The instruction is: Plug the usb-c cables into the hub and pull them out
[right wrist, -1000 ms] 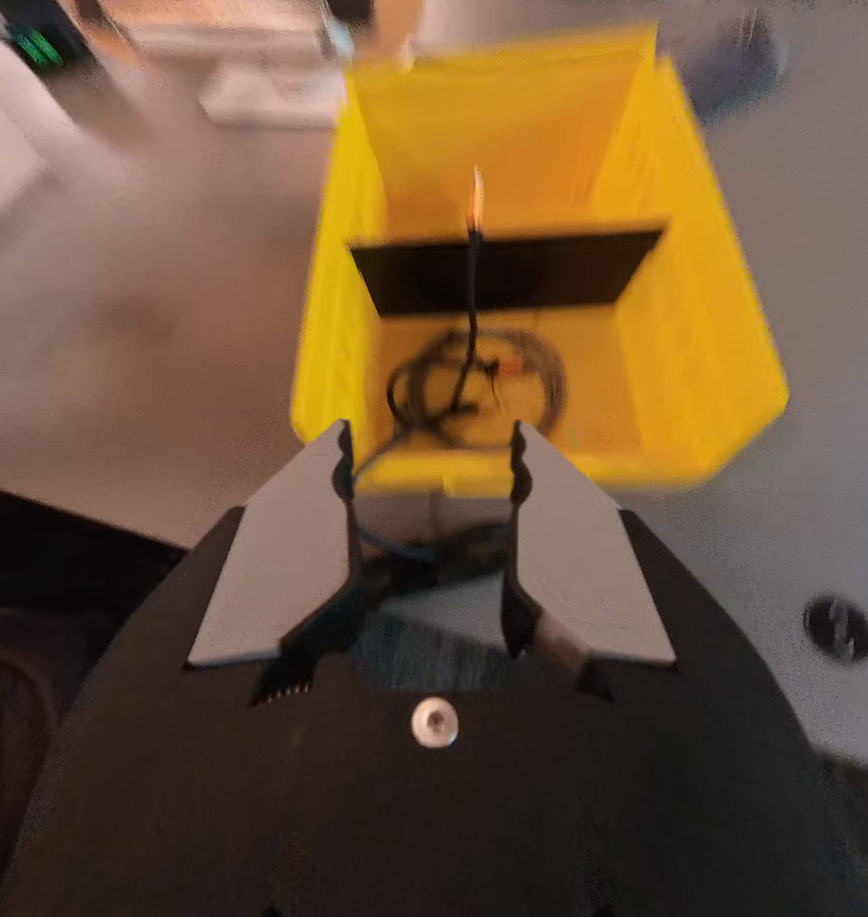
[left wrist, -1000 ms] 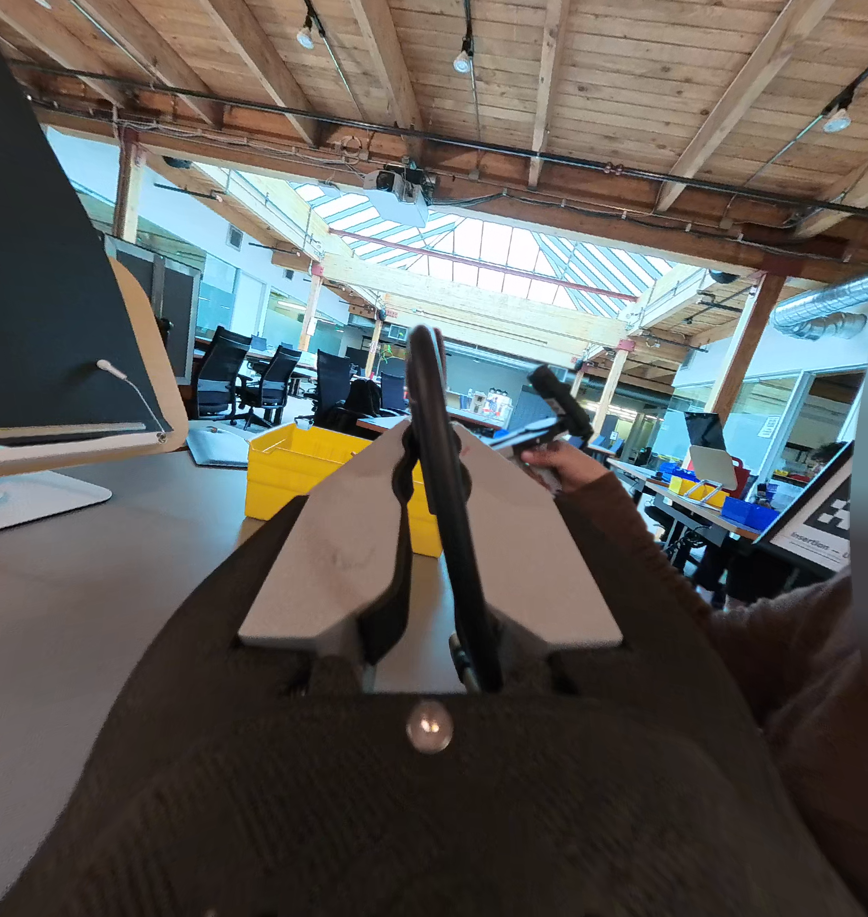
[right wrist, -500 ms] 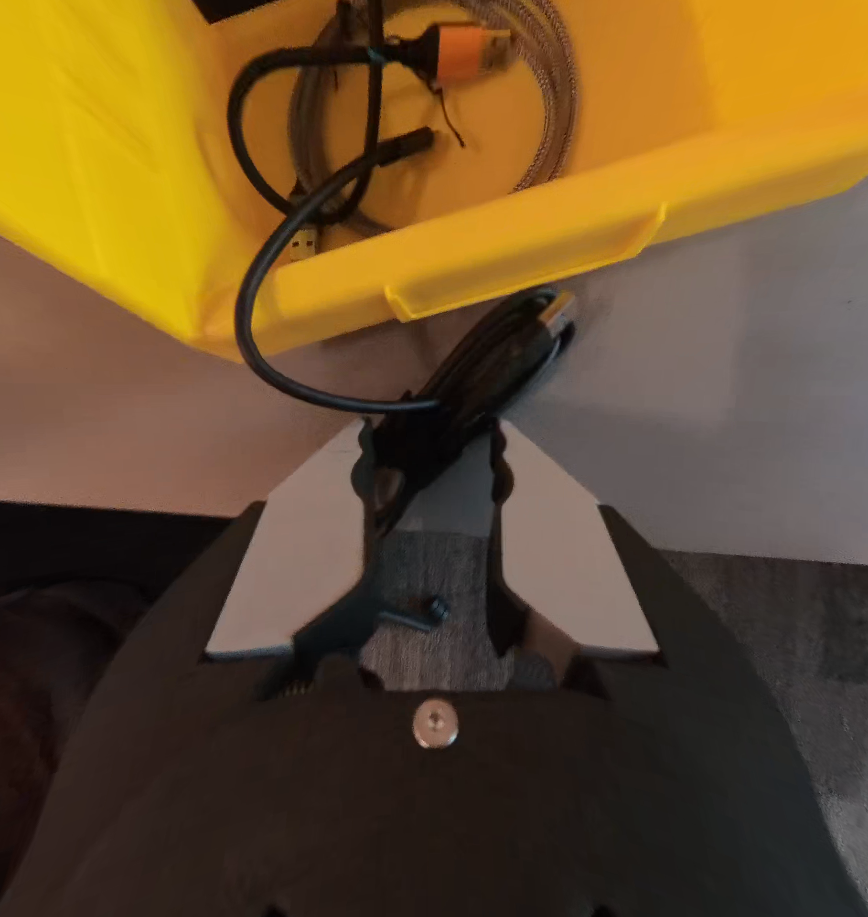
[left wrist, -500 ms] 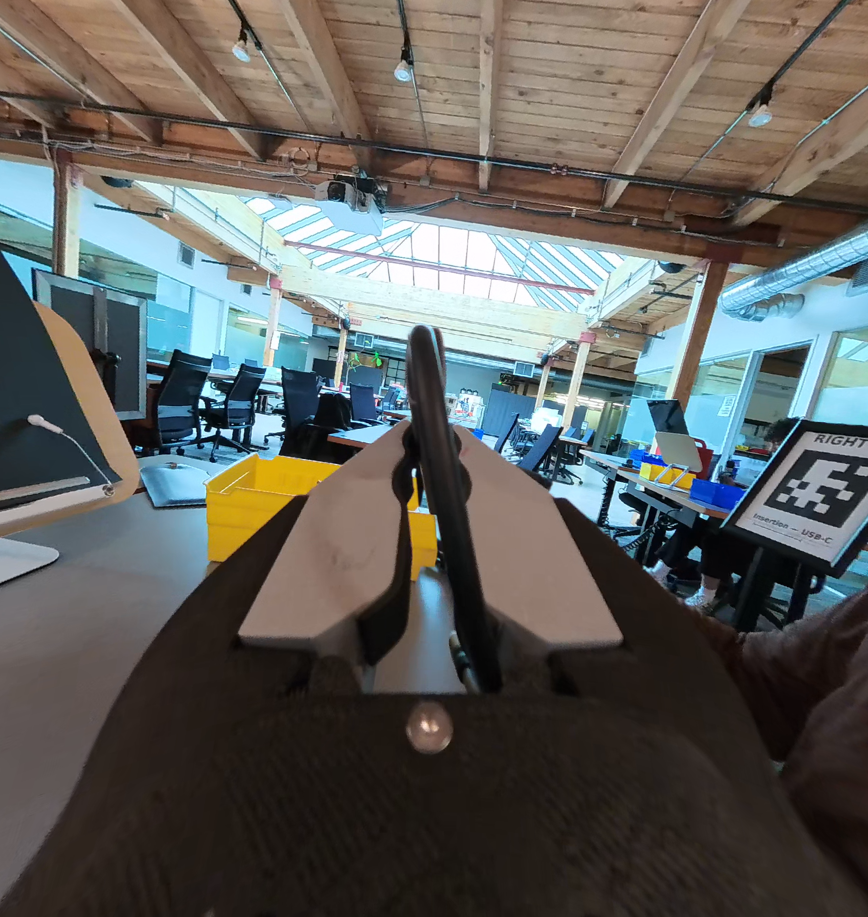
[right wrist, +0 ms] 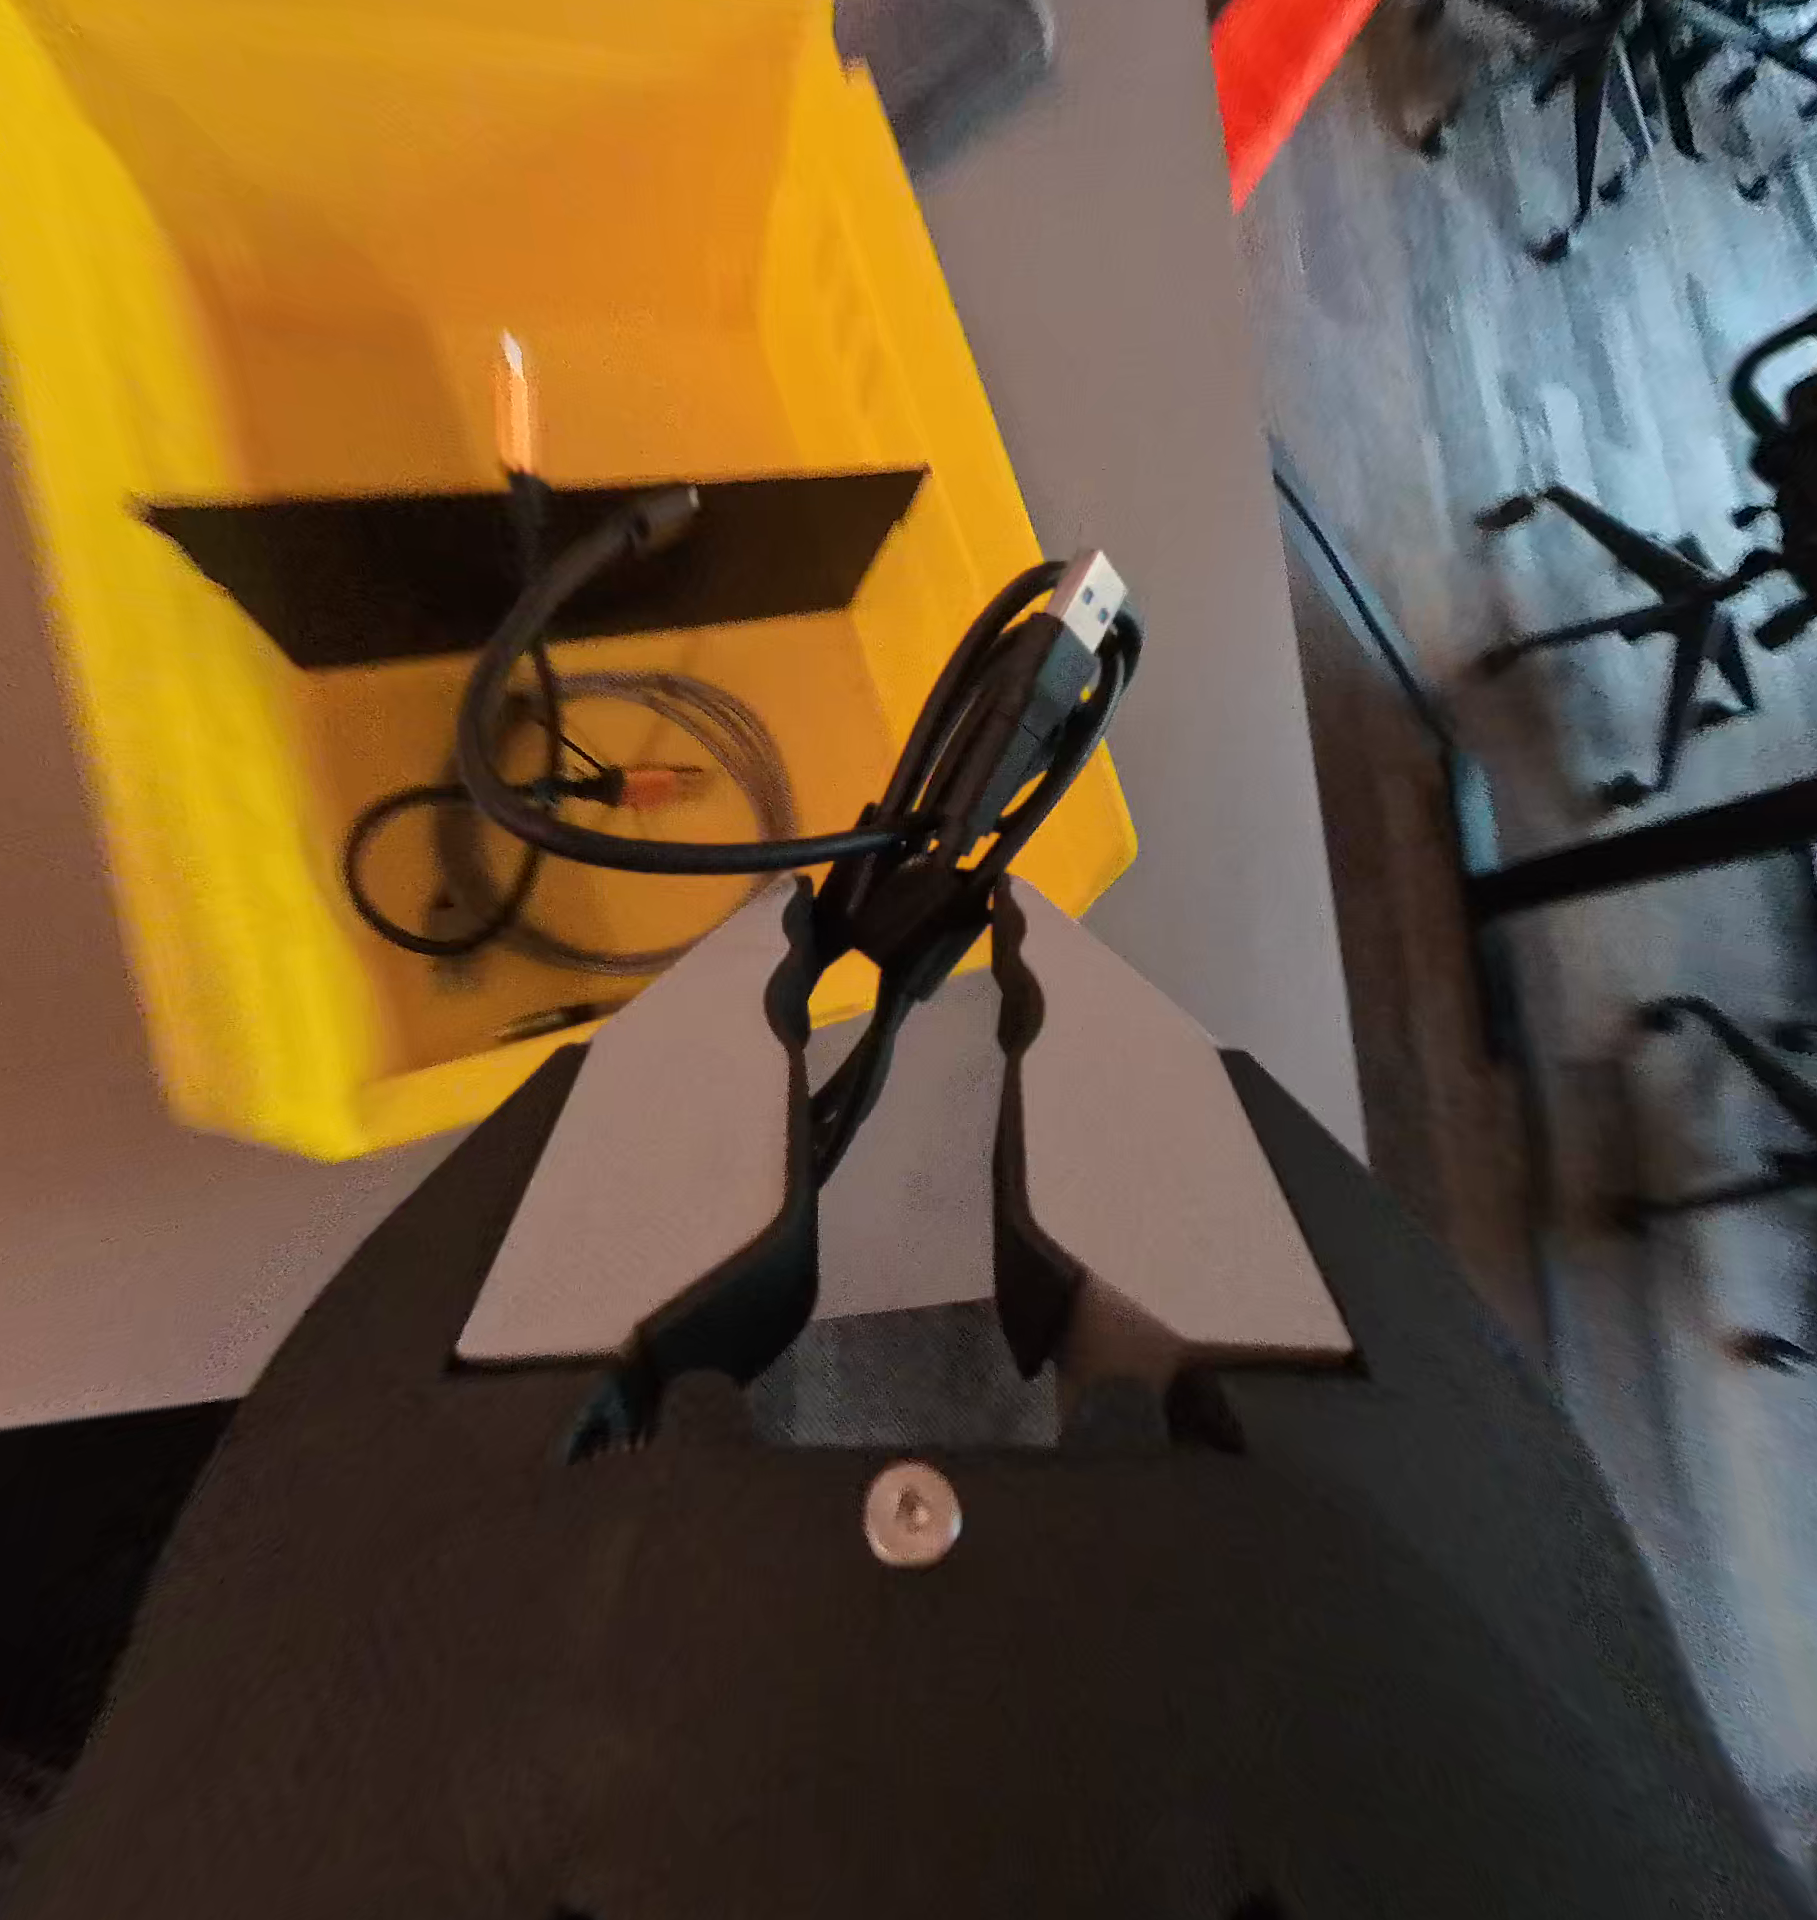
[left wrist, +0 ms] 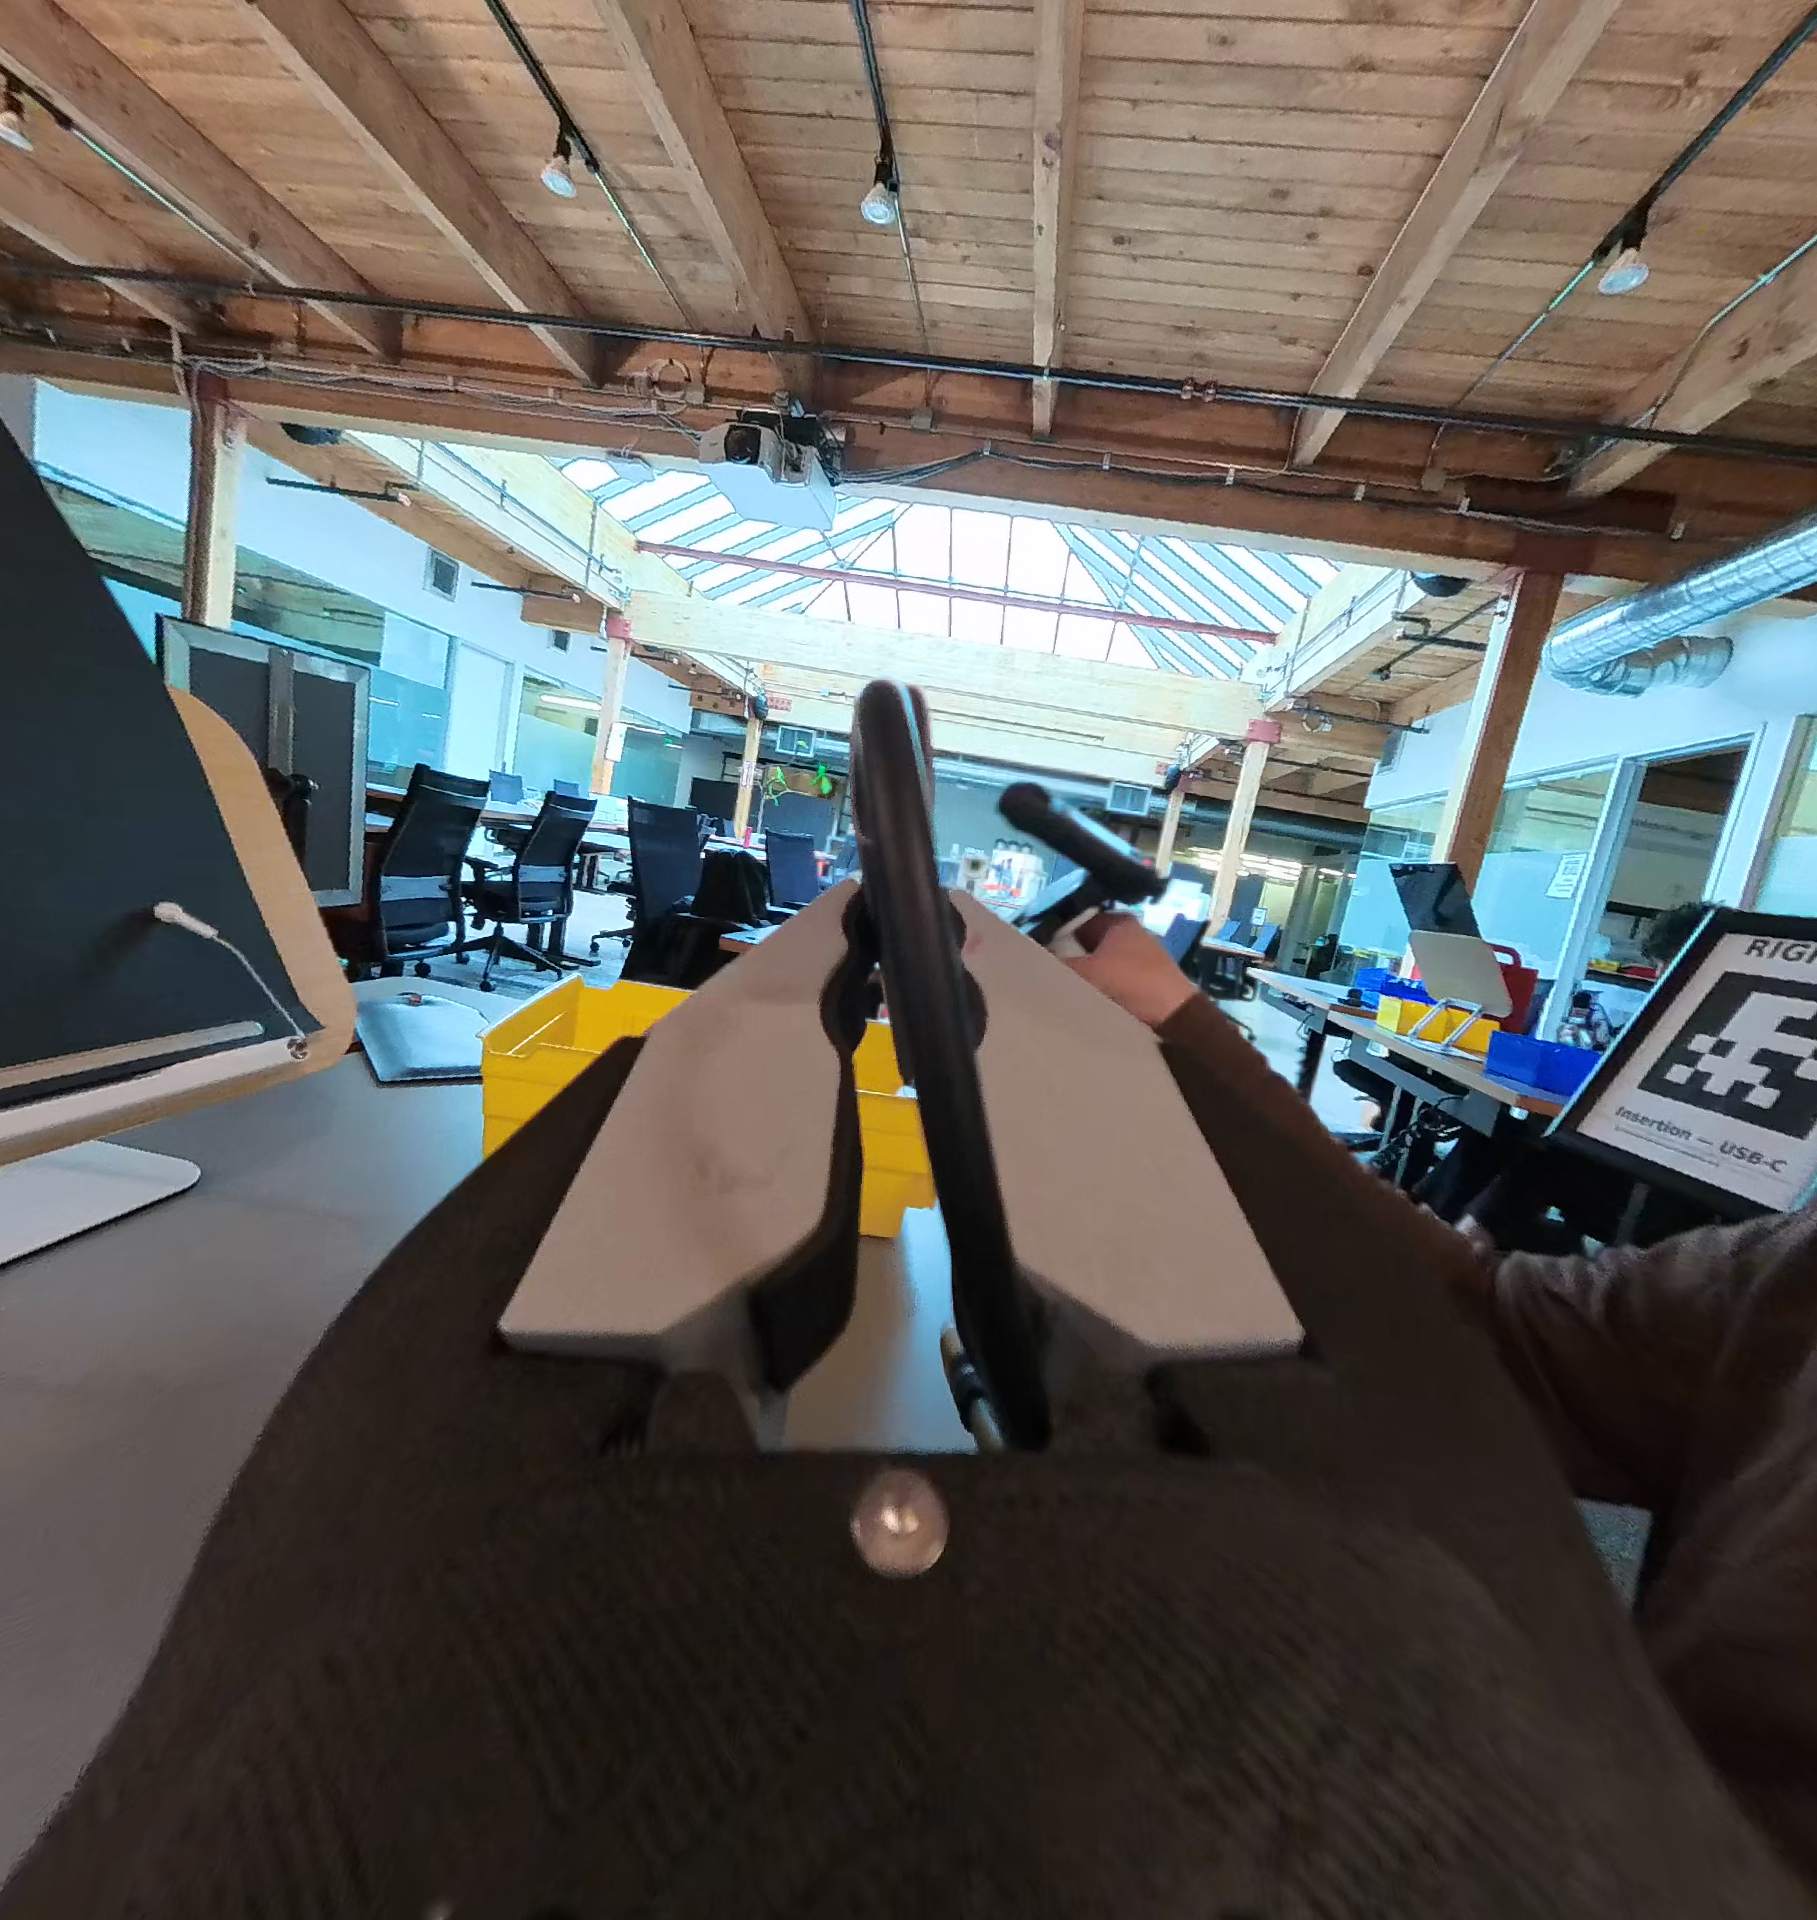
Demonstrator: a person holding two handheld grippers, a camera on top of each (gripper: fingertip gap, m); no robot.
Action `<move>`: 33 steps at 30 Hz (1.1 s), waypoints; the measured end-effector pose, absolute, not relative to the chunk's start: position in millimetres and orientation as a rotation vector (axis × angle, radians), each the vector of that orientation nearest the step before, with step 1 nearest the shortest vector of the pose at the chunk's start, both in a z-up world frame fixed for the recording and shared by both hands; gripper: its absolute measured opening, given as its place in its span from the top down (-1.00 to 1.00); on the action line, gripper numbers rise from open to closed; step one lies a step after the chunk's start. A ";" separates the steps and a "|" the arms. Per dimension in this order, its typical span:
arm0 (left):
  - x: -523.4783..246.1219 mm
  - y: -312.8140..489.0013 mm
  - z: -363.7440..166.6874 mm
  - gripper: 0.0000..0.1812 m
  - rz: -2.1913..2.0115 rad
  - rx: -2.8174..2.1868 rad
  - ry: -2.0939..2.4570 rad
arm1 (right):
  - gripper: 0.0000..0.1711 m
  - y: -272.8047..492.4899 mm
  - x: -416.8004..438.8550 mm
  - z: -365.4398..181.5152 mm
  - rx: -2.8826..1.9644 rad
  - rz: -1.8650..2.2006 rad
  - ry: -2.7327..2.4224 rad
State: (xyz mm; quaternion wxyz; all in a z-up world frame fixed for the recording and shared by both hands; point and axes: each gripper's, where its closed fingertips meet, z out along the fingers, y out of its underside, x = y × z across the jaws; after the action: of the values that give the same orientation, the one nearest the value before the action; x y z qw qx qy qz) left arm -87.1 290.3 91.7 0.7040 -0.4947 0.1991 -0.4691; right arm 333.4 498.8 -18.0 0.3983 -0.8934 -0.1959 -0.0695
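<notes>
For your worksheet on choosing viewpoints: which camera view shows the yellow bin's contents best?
The right wrist view: it looks down into the yellow bin, showing coiled cables and a black divider. The left wrist view shows only the bin's outer wall beyond the left claw, nothing inside.

A bundled black cable [right wrist: 997,748] with a silver plug at its top end is clamped between the fingertips of the right gripper [right wrist: 899,914], above the near right corner of a yellow bin [right wrist: 208,831]. Coiled cables [right wrist: 571,821] and a black divider [right wrist: 384,571] are seen inside the bin.
</notes>
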 end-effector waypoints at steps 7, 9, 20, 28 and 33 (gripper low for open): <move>-103.0 285.4 98.4 0.91 -0.982 -1.082 0.437 | 0.61 535.3 301.9 -84.5 -2.409 -0.242 -0.770; -105.5 285.9 98.5 0.92 -1.003 -1.079 0.438 | 0.49 536.3 274.4 -106.0 -2.427 -0.135 -0.896; -60.2 275.6 76.1 0.92 -1.075 -1.148 0.652 | 0.30 349.5 46.7 19.8 -1.672 0.767 -1.475; -29.0 266.9 59.7 0.90 -1.012 -1.223 0.745 | 0.88 273.3 -38.2 6.0 -1.424 0.648 -1.700; -63.9 279.1 73.2 0.70 -0.886 -1.277 0.620 | 0.92 309.3 -13.0 52.0 -1.406 0.455 -1.551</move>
State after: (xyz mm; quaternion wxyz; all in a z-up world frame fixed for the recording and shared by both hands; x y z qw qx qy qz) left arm -63.9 279.1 73.2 0.6699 -0.5665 0.2752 -0.3931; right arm -13.0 309.3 52.0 0.4793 -0.5760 -0.6355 0.1863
